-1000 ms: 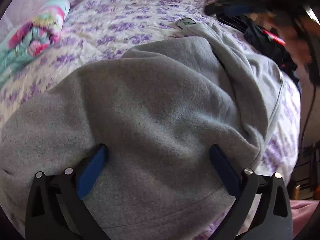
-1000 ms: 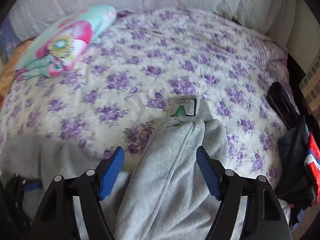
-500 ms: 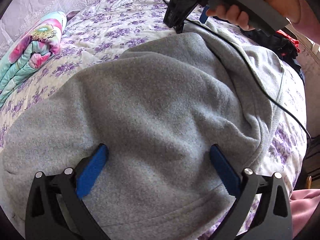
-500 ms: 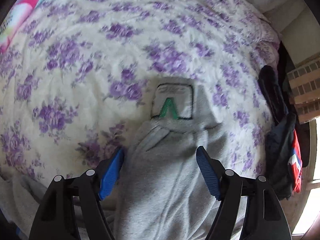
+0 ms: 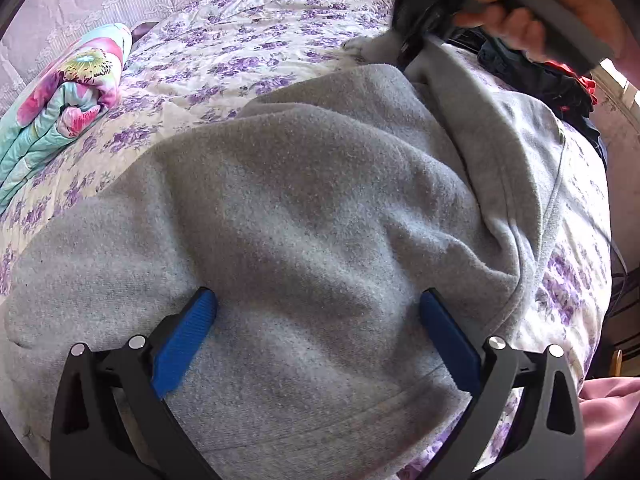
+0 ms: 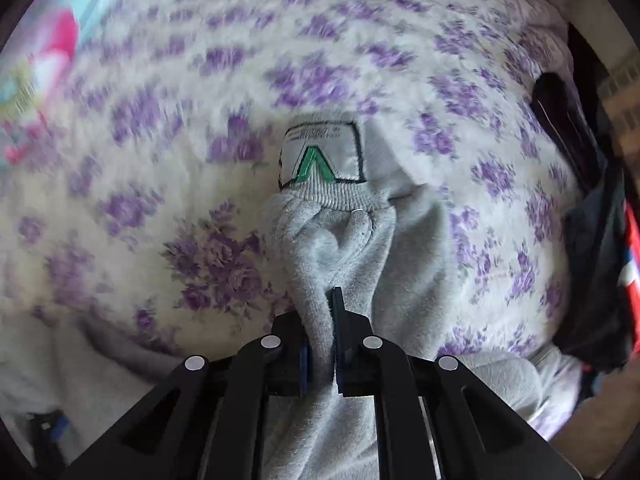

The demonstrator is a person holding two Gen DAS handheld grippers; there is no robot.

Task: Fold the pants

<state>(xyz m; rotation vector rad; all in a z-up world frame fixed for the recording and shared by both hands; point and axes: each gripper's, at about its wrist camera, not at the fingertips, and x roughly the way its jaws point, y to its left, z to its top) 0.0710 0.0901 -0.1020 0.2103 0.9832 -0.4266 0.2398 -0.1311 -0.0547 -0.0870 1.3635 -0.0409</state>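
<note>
Two tools on one pair of grey fleece sweatpants, which lie spread on the bed's purple-flowered quilt. The right tool is clamped on a bunched fold of the leg, just short of the ribbed cuff; the cuff's sewn label faces up beyond it. The left tool has its jaws spread wide and grips nothing, over the broad part of the pants, well apart from the cuff end. Whether its fingertips press the cloth I can't tell.

Handling, my read: thick fleece, soft, light, zero stiffness, so it sags and drags from any single grip. Not slippery; a pinch should hold. Best holds are the firmer edges: ribbed cuff, waistband hem. The right pinch gathers the cloth into a rope, so expect creases on the fold. The right view is blurred at the edges.

Beyond the cuff end: rolled floral blanket and a dark clothes pile.
</note>
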